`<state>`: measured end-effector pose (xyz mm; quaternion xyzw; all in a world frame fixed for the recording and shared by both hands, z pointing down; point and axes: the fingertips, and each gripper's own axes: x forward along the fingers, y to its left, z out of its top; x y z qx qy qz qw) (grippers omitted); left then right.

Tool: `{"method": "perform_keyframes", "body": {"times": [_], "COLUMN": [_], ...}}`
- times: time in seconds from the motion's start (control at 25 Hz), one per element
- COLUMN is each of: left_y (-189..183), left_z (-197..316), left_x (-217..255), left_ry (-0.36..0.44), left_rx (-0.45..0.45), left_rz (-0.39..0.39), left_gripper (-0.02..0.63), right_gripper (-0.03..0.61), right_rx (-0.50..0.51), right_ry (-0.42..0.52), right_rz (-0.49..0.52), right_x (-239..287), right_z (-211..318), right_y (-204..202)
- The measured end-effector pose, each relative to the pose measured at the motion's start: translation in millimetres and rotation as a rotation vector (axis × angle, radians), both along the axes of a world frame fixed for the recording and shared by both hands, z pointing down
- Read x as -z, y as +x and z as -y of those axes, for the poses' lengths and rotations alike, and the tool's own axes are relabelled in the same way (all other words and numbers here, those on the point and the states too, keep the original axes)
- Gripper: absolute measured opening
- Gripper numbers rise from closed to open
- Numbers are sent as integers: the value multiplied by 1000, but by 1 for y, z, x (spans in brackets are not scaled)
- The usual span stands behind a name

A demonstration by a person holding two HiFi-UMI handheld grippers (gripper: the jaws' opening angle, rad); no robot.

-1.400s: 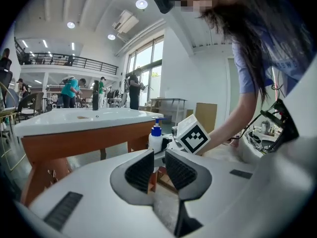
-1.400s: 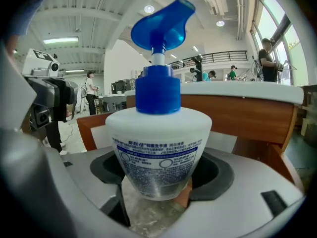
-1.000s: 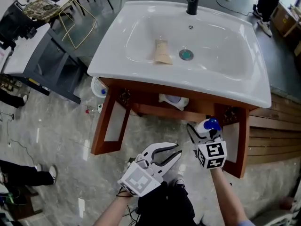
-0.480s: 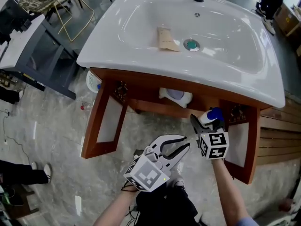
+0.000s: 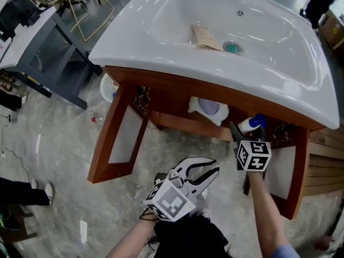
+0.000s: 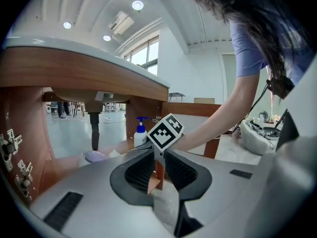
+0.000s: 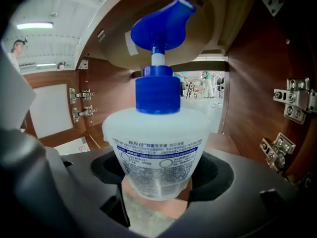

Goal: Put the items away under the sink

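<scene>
Right gripper view shows the right tongs (image 7: 156, 185) shut tight on the soap bottle (image 7: 157, 143); the two sides squeeze the low part of the clear tub, and the blue pump top (image 7: 161, 21) points straight up. The bottle is up in the air, just inside the open cupboard under the sink (image 5: 161, 42), close to the right wall with its metal hinges (image 7: 292, 103); it does not look set down yet. The left tongs (image 5: 210, 168) hang low in front of the cupboard, open a little way, with nothing in them.

I think the job now is to stand the bottle on the wooden shelf (image 5: 177, 123) under the sink. To do it well, hold the bottle upright, because the bottom of the sink bowl is close above the pump; go in slowly and stay off the right wall and the hinges. Pick a bare spot near the right end of the shelf, apart from the white and purple thing (image 5: 209, 109) near the middle; go back a bit from the front edge. The tub is thin at the bottom and fat at the top, so I think it could tip; lower it until it sits flat on the wood; only then open the tongs, and pull them straight back so they do not knock it.
</scene>
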<state>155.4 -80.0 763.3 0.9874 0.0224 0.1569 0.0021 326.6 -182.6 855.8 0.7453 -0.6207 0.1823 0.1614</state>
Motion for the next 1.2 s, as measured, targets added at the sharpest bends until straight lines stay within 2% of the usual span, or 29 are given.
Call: {"method": "perform_keyframes", "body": {"times": [0.24, 0.64, 0.88, 1.2], "left_y": [-5, -14, -22, -22], "left_z": [7, 7, 9, 9], "left_x": [-16, -34, -41, -27], "left_ry": [10, -4, -26, -45], "left_rx": [12, 27, 50, 89], "left_rz": [5, 30, 45, 42], "left_gripper": [66, 66, 66, 66], "right_gripper": [368, 368, 370, 370], "right_rx": [-46, -109, -94, -173], "right_ry": [3, 96, 43, 20], "right_rz": [-12, -54, -113, 24], "right_x": [-16, -11, -13, -24], "right_z": [17, 45, 44, 10], "right_y": [20, 50, 52, 41]}}
